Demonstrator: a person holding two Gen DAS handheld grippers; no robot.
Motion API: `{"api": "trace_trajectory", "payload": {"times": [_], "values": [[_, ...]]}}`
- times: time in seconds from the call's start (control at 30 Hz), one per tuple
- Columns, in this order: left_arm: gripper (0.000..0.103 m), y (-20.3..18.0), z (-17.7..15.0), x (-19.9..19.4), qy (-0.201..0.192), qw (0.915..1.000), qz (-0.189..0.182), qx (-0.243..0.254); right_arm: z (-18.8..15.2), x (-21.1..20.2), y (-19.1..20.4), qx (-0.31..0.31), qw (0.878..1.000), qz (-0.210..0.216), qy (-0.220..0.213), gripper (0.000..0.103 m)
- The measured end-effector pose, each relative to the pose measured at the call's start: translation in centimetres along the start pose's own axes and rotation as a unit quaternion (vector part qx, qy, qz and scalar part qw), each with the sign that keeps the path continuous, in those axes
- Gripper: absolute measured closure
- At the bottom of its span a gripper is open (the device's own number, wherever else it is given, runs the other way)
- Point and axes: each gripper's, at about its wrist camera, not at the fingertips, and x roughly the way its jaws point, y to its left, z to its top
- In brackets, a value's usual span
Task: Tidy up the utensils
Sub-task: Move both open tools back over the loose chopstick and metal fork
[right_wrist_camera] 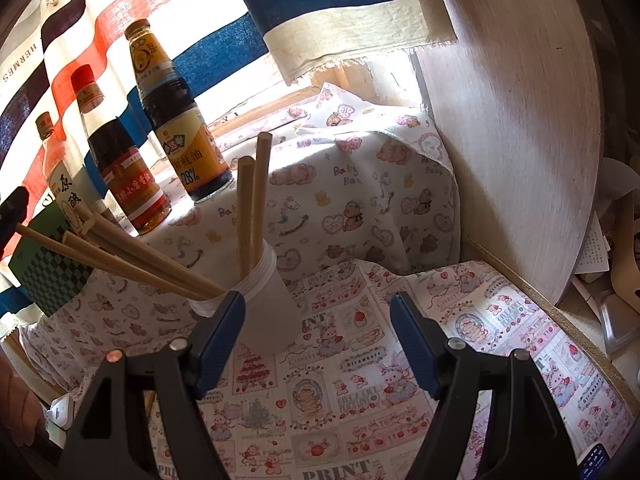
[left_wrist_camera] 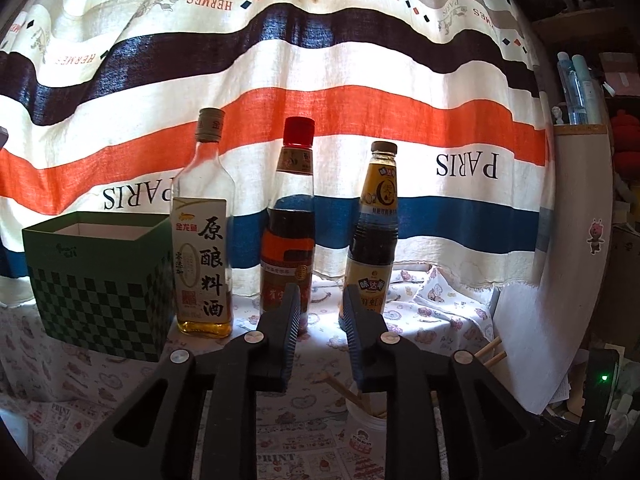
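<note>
Right wrist view: printed tablecloth [right_wrist_camera: 352, 412] carries a translucent white plastic cup [right_wrist_camera: 267, 312] with pale wooden chopsticks [right_wrist_camera: 132, 258] fanned in it, most leaning left, two upright. Right gripper [right_wrist_camera: 318, 328] is spread wide with nothing gripped, its left pad just beside the cup rim. Left gripper [left_wrist_camera: 320, 320] has a narrow gap, nothing between the pads, above the cup. Step looks like sorting chopsticks; next move needs one stick pinched or the cup steadied.

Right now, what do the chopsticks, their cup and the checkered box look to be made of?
Chopsticks: pale matte wood or bamboo, uncoated by the look. Cup: translucent frosted plastic, ridged rim. Checkered box: printed cardboard, likely; thin walls, plain pale inside.
</note>
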Motion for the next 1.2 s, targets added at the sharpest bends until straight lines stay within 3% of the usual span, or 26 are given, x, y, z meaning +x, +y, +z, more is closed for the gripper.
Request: {"api": "trace_trajectory", "payload": {"times": [0.1,0.23,0.43,0.6,0.73,0.77,0.83,1.03,1.2], "values": [[0.082,0.7,0.2,0.0,0.003,0.9999,0.007,-0.008,0.0,0.1,0.0,-0.001,1.000,0.002,0.003,0.030],[0.082,1.4,-0.2,-0.6,0.008,0.9998,-0.011,-0.018,-0.1,0.3,0.0,0.002,1.000,0.008,0.014,0.030],[0.083,0.6,-1.6,-2.0,0.013,0.9996,-0.025,0.008,-0.3,0.3,0.5,-0.009,1.000,0.012,0.015,0.030],[0.083,0.6,-2.6,-2.6,0.022,0.9993,-0.005,0.029,-0.7,0.5,1.0,-0.019,0.999,0.017,0.022,0.030],[0.082,1.9,-3.6,-3.3,0.048,0.9973,0.034,0.043,-1.2,0.4,1.6,-0.026,0.998,0.040,0.036,0.030],[0.081,2.2,-3.9,-3.6,0.055,0.9969,0.032,0.047,-1.3,0.3,1.9,-0.029,0.998,0.042,0.035,0.030],[0.062,2.7,-4.6,-4.3,0.063,0.9957,0.034,0.059,-1.7,-0.1,2.3,-0.036,0.998,0.043,0.028,0.030],[0.057,3.8,-7.0,-5.9,0.108,0.9874,0.092,0.070,-2.9,0.0,4.1,-0.065,0.994,0.071,0.042,0.030],[0.052,5.0,-9.2,-5.9,0.167,0.9798,0.101,0.043,-3.8,1.5,4.7,-0.071,0.990,0.083,0.083,0.030]]}}
